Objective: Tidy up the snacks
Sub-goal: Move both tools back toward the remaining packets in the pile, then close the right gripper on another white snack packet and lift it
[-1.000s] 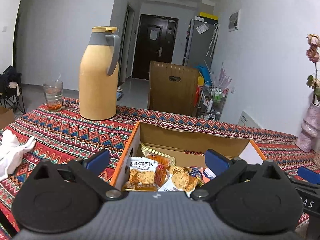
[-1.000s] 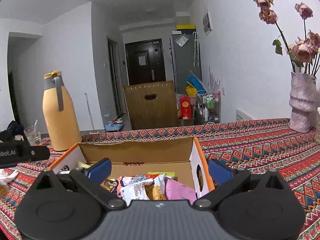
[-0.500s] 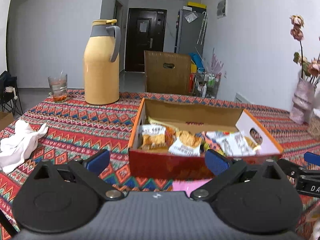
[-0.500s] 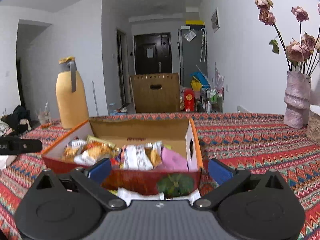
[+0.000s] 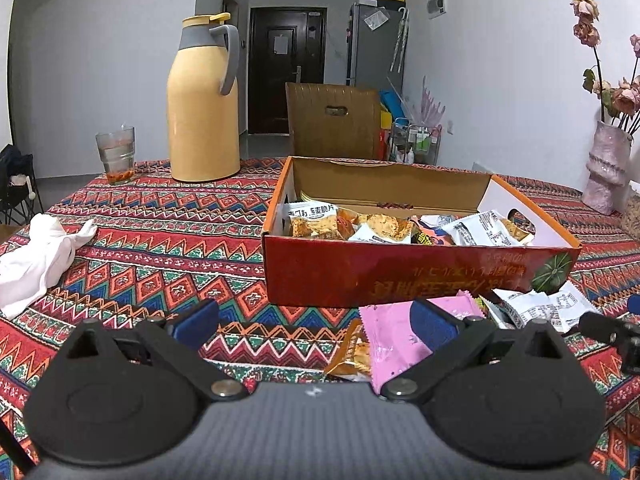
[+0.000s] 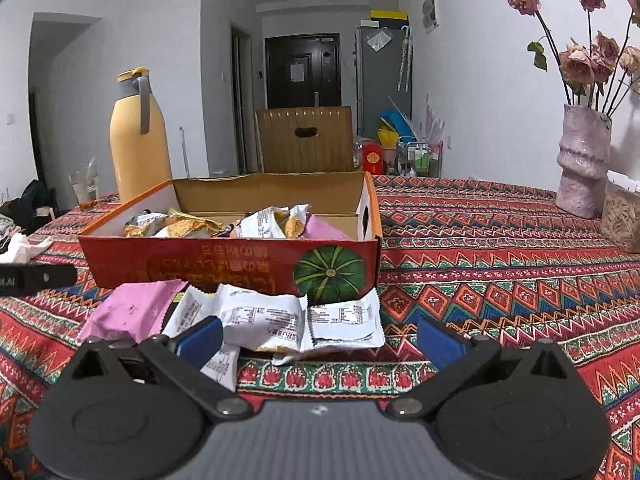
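The red cardboard box point(image 5: 416, 276) is sitting on the patterned tablecloth point(image 5: 160, 248), and it is serving as the landmark here. Inside the box, several snack packets point(image 5: 384, 226) are lying in a loose heap. Just in front of the box, on the cloth, a pink packet point(image 6: 132, 312) is lying, and beside it two white packets point(image 6: 280, 320) are partly overlapping each other. An orange packet point(image 5: 354, 356) is lying next to the pink one in the left wrist view.

The left gripper point(image 5: 316, 324) is hovering in front of the box with its jaws wide apart and nothing between them. The right gripper point(image 6: 320, 336) is also hovering in front of the box, jaws apart, above the white packets and not gripping them.

Behind the box, a yellow thermos point(image 5: 204, 104) is standing upright, with a glass point(image 5: 116, 154) near it. A crumpled white cloth point(image 5: 40, 256) is lying well to the left of the box, and a pink vase point(image 6: 582, 160) is standing well to the right.
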`<state>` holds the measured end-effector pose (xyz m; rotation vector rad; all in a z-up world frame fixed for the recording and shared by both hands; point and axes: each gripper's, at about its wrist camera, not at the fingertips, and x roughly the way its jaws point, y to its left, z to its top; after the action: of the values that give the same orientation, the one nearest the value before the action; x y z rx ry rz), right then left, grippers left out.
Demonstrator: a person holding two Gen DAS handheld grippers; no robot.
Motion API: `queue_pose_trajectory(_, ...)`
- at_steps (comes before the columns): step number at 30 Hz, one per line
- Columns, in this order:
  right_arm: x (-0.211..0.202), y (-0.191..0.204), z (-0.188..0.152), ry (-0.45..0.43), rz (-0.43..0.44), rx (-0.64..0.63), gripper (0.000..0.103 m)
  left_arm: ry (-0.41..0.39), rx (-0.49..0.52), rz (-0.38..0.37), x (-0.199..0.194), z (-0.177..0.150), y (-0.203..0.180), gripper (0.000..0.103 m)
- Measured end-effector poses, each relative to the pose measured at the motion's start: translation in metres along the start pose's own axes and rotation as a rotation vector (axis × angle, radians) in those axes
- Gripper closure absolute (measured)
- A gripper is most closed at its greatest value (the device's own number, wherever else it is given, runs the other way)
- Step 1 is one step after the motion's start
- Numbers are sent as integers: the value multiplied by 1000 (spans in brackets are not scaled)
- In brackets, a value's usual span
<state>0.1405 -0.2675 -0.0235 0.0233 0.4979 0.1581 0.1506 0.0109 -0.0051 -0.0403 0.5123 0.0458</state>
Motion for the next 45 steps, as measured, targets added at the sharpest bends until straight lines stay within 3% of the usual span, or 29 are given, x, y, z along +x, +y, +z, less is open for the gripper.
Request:
queue_pose_trajectory(17,61,33,23,105,31,-55,0,52,-58,-21,15,-6,12,0)
queue_pose_trajectory(20,71,35,21,113,36,-57,7,56,-63,-29,16,-6,13,0)
queue_pose_trajectory(25,80,32,16,141,60,-30,27,65,-72,-37,18,-6,14,0)
queue_pose_trajectory(29,79,30,15,140,70,-21,30,62,-76,-36,18,-6,14,0)
queue_pose_trajectory(31,78,30,14,132,77,-26,37,61,-77,-34,18,-6,14,0)
queue_pose_trajectory(40,67,33,10,104,88,-43,50,59,-81,-28,18,-6,15,0)
queue_pose_trajectory(45,56,34,11,58,88,-52,51,62,-83,-25,19,-7,15,0)
